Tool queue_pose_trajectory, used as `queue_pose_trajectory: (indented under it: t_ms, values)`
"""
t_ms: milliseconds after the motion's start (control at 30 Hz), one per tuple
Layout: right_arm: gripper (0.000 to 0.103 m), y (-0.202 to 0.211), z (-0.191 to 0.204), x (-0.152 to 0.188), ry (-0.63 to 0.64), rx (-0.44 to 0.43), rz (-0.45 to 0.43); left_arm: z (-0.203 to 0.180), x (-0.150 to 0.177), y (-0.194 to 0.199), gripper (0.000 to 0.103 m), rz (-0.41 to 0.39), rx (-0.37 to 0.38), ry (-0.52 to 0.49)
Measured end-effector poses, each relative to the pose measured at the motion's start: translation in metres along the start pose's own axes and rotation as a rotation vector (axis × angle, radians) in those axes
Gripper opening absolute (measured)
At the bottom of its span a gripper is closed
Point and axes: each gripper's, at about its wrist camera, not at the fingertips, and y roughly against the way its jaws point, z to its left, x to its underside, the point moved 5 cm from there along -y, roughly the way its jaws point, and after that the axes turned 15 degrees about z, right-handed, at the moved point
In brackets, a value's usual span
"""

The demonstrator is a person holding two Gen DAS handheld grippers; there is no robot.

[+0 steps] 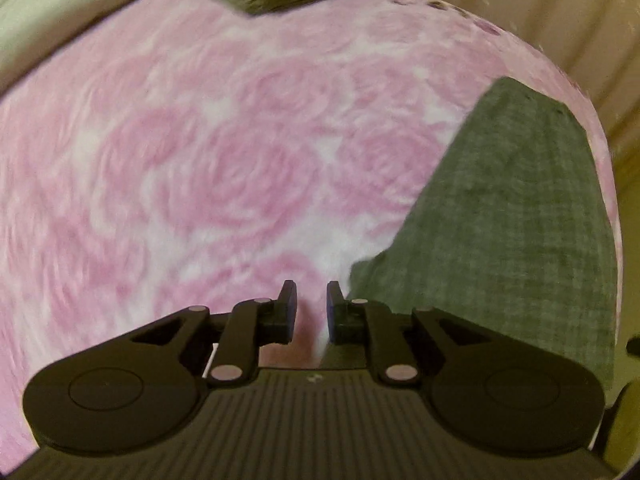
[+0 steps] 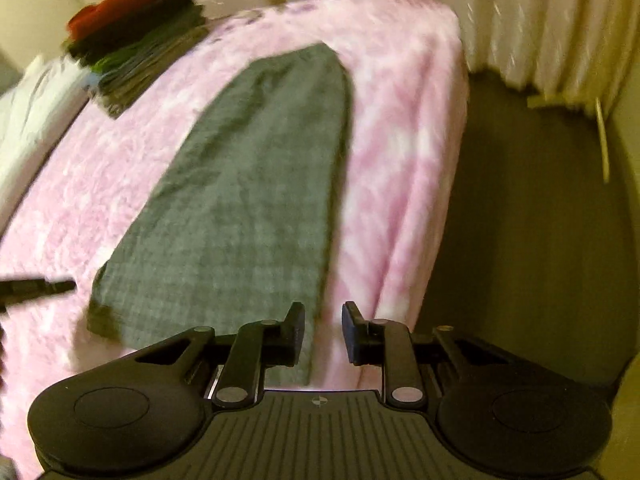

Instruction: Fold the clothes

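The grey garment lies stretched out long and flat on the pink rose-patterned blanket, running away from the cameras toward the far end of the bed. It looks already folded into a narrow strip, with its near end just under the right tongs. Those tongs hang over that near edge with the jaws apart and nothing between them. The left tongs hover over bare blanket just beside the garment's left corner, jaws also parted with a small gap, holding nothing.

The cloth looks light, thin and limp, a woven check that will drape and sag the moment it is lifted, so a pinch at each near corner seems the sensible grip for bringing that end over toward the far end. The fleecy blanket may cling and drag at it a little.

At the far corner sits a stack of folded clothes, red on top, then dark and green layers. Pale curtains hang behind, and a dark floor drops away to the right of the bed.
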Motion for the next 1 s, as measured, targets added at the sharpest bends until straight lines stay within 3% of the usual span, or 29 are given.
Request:
queue_pose_trajectory:
  t_ms: [67,200,433,533,833,1000]
  values:
    - [0.035,-0.008,0.015,-0.002,0.048,0.037,-0.002,-0.016,-0.004,-0.011,0.011,0.045,-0.013,-0.056]
    - [0.035,-0.041,0.029,0.008,0.095,0.1,0.05,-0.045,-0.009,-0.033,0.014,0.132,-0.047,-0.151]
    - [0.035,-0.033,0.021,0.031,0.008,0.068,0.136,-0.046,0.004,-0.028,0.014,0.176,-0.122,-0.095]
    - [0.035,-0.015,0.018,0.022,-0.019,0.059,0.098,-0.043,0.005,-0.02,0.014,0.181,-0.139,-0.074]
    - [0.035,0.007,0.041,-0.059,0.059,0.06,-0.119,-0.057,-0.031,-0.003,0.012,0.089,-0.114,-0.123]
    - [0.035,-0.019,0.067,-0.1,0.182,0.094,-0.206,-0.09,-0.068,-0.012,0.011,-0.056,0.026,-0.231]
